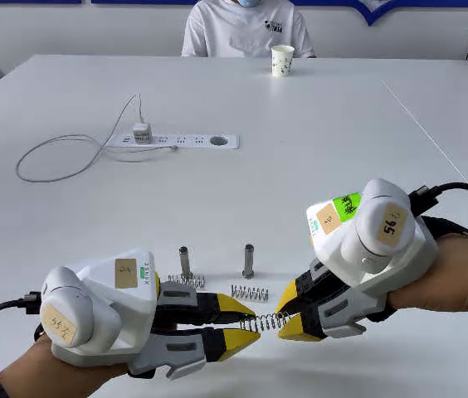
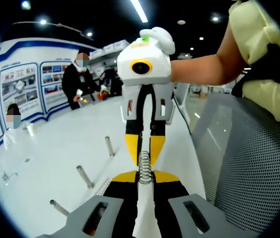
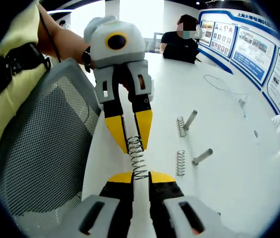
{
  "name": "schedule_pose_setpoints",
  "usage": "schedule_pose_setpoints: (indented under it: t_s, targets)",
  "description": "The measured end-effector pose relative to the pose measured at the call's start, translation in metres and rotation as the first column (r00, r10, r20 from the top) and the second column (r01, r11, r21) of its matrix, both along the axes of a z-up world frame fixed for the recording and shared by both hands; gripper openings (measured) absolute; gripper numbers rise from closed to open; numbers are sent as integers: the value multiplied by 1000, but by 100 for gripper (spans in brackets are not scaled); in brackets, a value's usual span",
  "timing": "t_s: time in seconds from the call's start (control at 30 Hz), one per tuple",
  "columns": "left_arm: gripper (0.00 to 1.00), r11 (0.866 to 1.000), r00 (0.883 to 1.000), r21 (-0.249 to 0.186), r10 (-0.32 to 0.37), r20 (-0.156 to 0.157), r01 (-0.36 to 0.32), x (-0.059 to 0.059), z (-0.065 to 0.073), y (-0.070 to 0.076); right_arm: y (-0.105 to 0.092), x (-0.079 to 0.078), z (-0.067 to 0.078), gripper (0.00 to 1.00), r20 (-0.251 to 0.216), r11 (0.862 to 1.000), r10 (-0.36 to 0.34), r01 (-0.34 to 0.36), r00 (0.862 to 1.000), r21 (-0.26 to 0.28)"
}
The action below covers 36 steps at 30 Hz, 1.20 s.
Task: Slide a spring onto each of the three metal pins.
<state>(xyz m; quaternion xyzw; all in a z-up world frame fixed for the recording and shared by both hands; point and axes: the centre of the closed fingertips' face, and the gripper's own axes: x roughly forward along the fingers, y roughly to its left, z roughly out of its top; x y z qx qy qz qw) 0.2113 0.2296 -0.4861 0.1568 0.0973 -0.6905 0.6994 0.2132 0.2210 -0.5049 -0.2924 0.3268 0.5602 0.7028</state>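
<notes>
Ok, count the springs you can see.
3. One spring is held between the left gripper and right gripper; a second spring lies by the left pin, a third spring by the right pin.

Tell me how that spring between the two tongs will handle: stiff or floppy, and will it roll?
Probably bendy rather than stiff: the spring, pinched at its ends by the left tongs and right tongs, looks slightly bowed. Likely light, being thin open wire coils. Round, so it may roll if dropped.

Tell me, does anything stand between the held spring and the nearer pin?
Only a loose spring lying flat on the table between the held spring and that pin; it likely will not block a lifted approach.
</notes>
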Motion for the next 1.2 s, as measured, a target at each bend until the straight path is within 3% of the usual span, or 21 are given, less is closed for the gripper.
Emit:
schedule_pose_setpoints:
  t_s: [0.33, 0.63, 1.2]
  targets:
    - [10, 1000, 1000, -1, 15, -18, -15, 2, -5, 4, 10, 0, 22, 12, 1, 998, -15, 15, 1000, 64]
    - [10, 999, 999, -24, 38, -36, -39, 7, -2, 7, 30, 3, 44, 11, 19, 986, -40, 36, 999, 163]
    - [11, 998, 998, -44, 40, -48, -42, 6, 2, 3, 57, 5, 54, 11, 45, 975, -29, 18, 999, 223]
